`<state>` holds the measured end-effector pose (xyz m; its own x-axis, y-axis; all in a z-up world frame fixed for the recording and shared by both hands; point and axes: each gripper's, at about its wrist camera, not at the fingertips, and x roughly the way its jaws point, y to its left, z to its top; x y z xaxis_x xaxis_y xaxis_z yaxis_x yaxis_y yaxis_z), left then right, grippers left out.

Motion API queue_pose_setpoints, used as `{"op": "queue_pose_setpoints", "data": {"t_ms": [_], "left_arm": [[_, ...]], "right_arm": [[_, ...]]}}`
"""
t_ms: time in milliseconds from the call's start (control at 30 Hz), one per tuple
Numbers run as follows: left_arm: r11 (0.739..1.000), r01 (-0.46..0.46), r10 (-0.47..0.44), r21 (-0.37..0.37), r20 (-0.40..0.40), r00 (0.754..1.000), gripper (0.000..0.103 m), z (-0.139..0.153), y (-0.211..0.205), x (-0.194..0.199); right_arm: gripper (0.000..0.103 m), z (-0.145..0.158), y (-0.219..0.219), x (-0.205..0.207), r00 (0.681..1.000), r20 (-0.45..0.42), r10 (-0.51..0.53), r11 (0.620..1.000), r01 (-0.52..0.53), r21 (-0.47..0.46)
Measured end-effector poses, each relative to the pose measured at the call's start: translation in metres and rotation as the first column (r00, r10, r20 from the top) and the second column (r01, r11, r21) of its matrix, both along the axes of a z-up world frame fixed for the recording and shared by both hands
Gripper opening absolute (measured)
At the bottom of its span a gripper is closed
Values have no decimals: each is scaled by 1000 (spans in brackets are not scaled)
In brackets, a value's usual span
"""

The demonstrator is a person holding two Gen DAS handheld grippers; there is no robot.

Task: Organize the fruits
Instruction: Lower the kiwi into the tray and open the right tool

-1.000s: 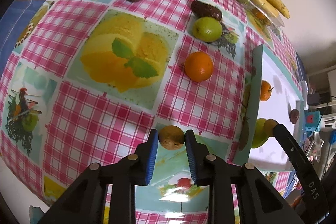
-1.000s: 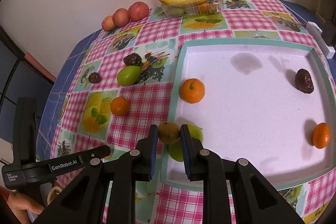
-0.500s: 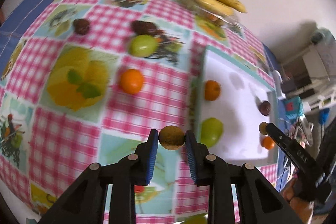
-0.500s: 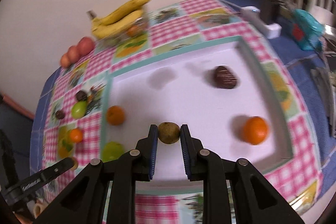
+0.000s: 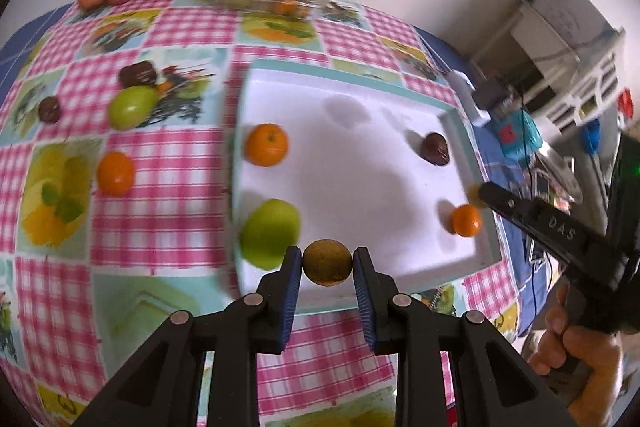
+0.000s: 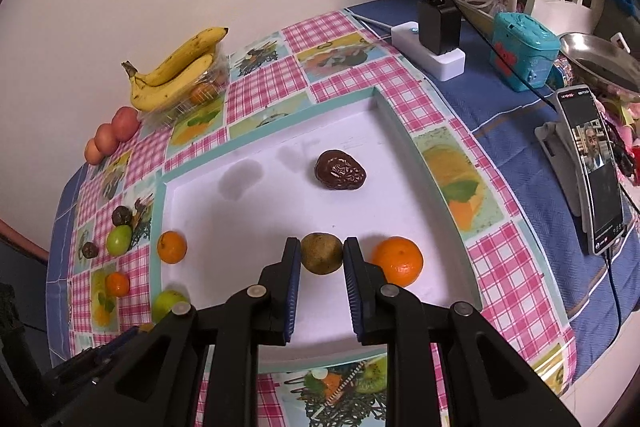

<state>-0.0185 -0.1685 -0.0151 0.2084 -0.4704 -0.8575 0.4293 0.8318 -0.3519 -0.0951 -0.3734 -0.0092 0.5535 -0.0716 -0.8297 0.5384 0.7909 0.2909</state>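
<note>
Now the left gripper (image 5: pixel 327 262) clamps a brown kiwi (image 5: pixel 327 262) over the white tray's (image 5: pixel 360 171) near edge; the right gripper (image 6: pixel 321 253) (above the tray) pinches another kiwi (image 6: pixel 321 253) beside an orange (image 6: pixel 397 260).

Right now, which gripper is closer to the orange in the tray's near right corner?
Right. The right gripper, holding a brown fruit, sits just beside that orange; the left gripper hangs over the tray's opposite near edge.

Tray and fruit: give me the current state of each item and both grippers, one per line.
Left gripper: shut on a brown fruit.
Right gripper: shut on a second brown fruit.
White tray: holds two oranges, a green fruit and a dark wrinkled fruit.
Green fruit on cloth: outside the tray.
Orange on cloth: outside the tray.
Bananas: atop a clear box.
</note>
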Motion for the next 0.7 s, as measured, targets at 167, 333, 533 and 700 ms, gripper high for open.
{"op": "queue_pose_setpoints", "data": {"t_ms": [167, 333, 533, 700], "left_arm": [[999, 33, -34, 37, 3, 999, 28, -10, -13, -2], [995, 42, -38, 92, -42, 998, 28, -29, -17, -1], [991, 52, -43, 127, -77, 996, 28, -41, -21, -3], [987, 55, -41, 149, -94, 995, 28, -50, -23, -1]], "right_arm": [[23, -13, 4, 6, 998, -51, 23, 1000, -22, 12], [23, -32, 8, 13, 992, -118, 42, 999, -39, 32], [23, -47, 11, 17, 983, -175, 53, 998, -48, 32], [23, -53, 13, 19, 979, -195, 57, 998, -51, 33]]}}
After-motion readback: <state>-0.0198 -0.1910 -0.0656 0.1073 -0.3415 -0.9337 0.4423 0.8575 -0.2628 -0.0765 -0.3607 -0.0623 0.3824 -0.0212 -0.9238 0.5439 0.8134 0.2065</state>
